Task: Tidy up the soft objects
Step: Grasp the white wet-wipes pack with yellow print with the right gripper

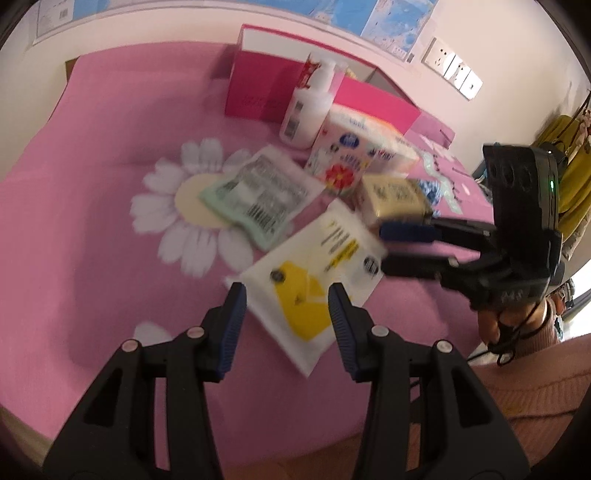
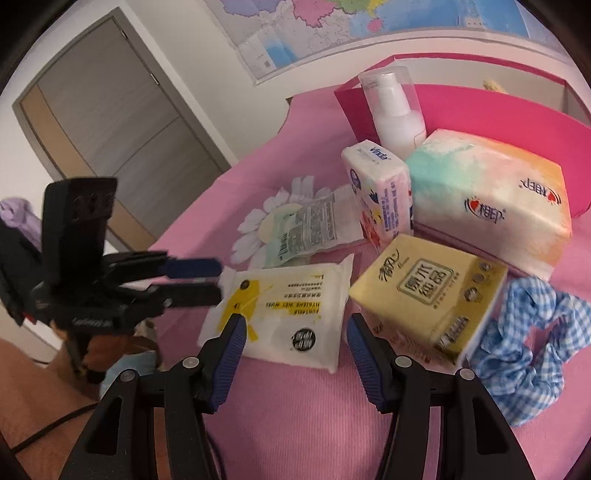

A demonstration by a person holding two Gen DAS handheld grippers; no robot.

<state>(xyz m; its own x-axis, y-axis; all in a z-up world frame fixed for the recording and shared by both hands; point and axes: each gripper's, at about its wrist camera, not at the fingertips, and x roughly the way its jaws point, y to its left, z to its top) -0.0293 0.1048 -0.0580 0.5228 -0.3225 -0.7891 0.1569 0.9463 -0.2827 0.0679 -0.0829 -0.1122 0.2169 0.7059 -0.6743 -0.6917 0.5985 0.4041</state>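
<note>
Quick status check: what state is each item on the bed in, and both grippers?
left gripper: open, empty
right gripper: open, empty
wet wipes pack: lying flat, untouched
yellow tissue pack: tilted, leaning on big tissue pack
pump bottle: upright, capped
pink box: open
blue scrunchie: crumpled on bedspread

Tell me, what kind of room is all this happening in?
Most likely a bedroom at home. The things lie on a soft pink daisy-print cover that looks like a bedspread, a large map hangs on the wall, and a grey interior door stands nearby.
</note>
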